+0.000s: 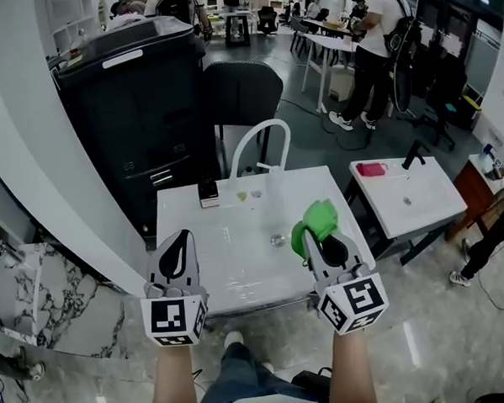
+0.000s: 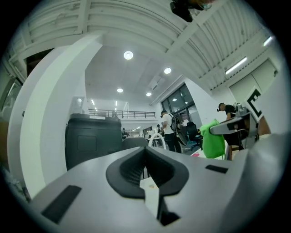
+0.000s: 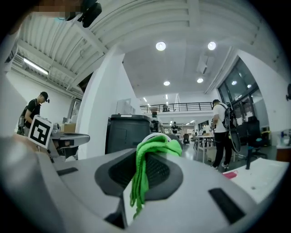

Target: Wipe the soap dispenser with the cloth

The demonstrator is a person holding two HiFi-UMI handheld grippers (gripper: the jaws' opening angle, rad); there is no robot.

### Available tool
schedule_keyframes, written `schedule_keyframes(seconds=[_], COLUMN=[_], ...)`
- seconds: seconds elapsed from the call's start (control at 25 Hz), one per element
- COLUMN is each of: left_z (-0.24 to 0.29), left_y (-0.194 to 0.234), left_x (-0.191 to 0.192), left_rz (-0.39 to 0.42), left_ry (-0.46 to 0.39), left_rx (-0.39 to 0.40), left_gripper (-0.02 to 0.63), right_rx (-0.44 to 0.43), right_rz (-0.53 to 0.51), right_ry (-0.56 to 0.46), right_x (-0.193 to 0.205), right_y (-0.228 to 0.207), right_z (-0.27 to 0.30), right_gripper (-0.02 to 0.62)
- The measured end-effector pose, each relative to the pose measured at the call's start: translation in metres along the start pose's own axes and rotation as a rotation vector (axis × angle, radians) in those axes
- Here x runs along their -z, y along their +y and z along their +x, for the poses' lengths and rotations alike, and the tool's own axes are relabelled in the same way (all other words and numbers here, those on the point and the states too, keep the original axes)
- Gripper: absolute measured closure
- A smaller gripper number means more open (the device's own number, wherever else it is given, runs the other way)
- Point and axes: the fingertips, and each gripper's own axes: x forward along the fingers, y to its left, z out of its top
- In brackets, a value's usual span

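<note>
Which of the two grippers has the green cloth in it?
The right gripper, at the head view's right: its jaws are shut on the green cloth. The left gripper is shut with nothing between its jaws.

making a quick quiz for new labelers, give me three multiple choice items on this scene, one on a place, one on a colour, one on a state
1. Where is the cloth?
A. in the right gripper's jaws
B. in the left gripper's jaws
C. stretched between both grippers

2. What colour is the cloth?
A. pink
B. green
C. white

3. How do the left gripper's jaws stand?
A. shut, with nothing between them
B. wide apart
C. shut on the cloth

Key:
1 A: the right gripper view shows the cloth pinched between its jaws and hanging down.
2 B: it is bright green in all three views.
3 A: the left gripper view shows the jaws together and bare.
</note>
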Motion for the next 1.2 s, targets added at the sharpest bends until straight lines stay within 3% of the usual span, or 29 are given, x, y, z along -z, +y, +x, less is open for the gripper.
schedule_keyframes(seconds=[0.4, 0.88, 1.2], left_z=[-0.021, -0.02, -0.029], left_y=[-0.018, -0.008, -0.004], left_x=[-0.024, -0.04, -0.049], left_rz=[-0.006, 0.033, 0.044], left_ry=[-0.025, -0.058, -0.082], left_rx=[0.011, 0.066, 0.08], left_gripper=[0.592, 0.592, 0.592], right_rx=[-0.024, 0.03, 0.011], right_rz=[0.009, -0.047, -0.071], right_ry=[-0.012, -0.007, -0.009], right_x=[-0.011, -0.027, -0.031], right_y=[0.026, 0.029, 0.045], right_z=[-0.031, -0.024, -0.023], right_gripper=[0.549, 0.549, 0.549])
